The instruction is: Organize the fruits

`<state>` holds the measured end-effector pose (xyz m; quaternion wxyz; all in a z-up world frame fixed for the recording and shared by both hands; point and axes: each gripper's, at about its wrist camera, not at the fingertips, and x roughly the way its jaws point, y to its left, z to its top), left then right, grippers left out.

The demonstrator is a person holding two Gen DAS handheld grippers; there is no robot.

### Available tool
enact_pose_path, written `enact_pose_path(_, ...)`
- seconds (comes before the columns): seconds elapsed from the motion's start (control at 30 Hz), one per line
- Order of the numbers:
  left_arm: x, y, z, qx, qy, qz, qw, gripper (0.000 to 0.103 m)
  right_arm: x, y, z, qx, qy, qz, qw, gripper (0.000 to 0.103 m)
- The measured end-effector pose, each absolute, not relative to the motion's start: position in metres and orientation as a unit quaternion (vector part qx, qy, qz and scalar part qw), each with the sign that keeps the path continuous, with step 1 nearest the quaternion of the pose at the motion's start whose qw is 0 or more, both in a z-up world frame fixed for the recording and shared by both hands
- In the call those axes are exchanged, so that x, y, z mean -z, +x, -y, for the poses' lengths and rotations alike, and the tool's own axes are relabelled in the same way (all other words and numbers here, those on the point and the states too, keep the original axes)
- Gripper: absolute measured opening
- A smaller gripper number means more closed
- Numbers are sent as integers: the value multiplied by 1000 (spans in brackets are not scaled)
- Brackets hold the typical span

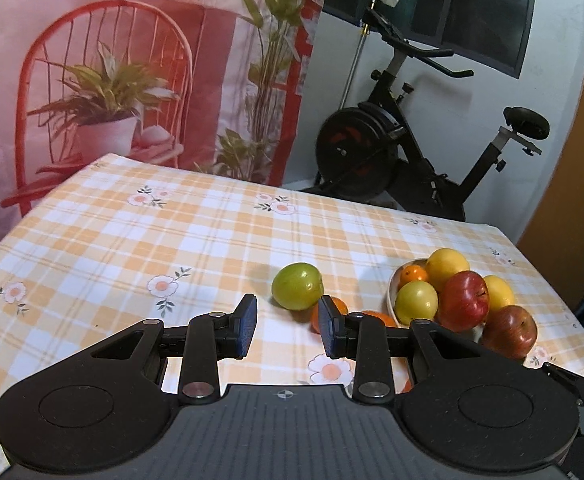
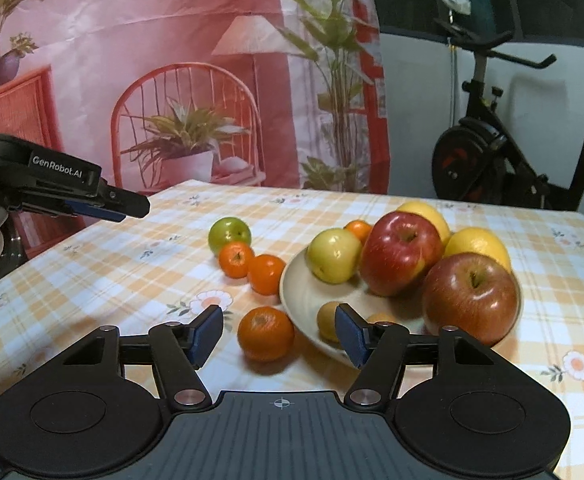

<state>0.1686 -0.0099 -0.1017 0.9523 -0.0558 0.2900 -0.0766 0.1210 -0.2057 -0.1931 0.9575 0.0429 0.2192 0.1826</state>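
While our left gripper [image 1: 288, 326] hangs over the checked tablecloth [image 1: 132, 232], its blue pads stand a little apart with nothing pinched between them. A green fruit [image 1: 297, 286] lies just beyond the fingertips, slightly right of the gap, and a plate [image 1: 393, 298] heaped with apples and lemons sits further right.

From the right wrist, our right gripper [image 2: 279, 334] is spread, pads touching nothing. A loose orange [image 2: 266, 333] lies on the cloth framed in the gap between the pads, just beside the plate's rim. Two more oranges and the green fruit lie beyond.
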Motion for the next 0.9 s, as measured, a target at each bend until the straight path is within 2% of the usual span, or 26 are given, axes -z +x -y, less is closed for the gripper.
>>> enact_pose_path(0.23, 112, 162, 8, 63, -57, -294, 952, 35, 194, 121, 199, -205, 37, -234, 950, 58)
enact_pose_path(0.47, 119, 161, 7, 57, -54, -298, 951, 35, 195, 121, 198, -218, 39, -242, 945, 52)
enact_pose_path(0.9, 128, 155, 18, 77, -36, -304, 949, 35, 201, 129, 191, -214, 34, -269, 939, 49)
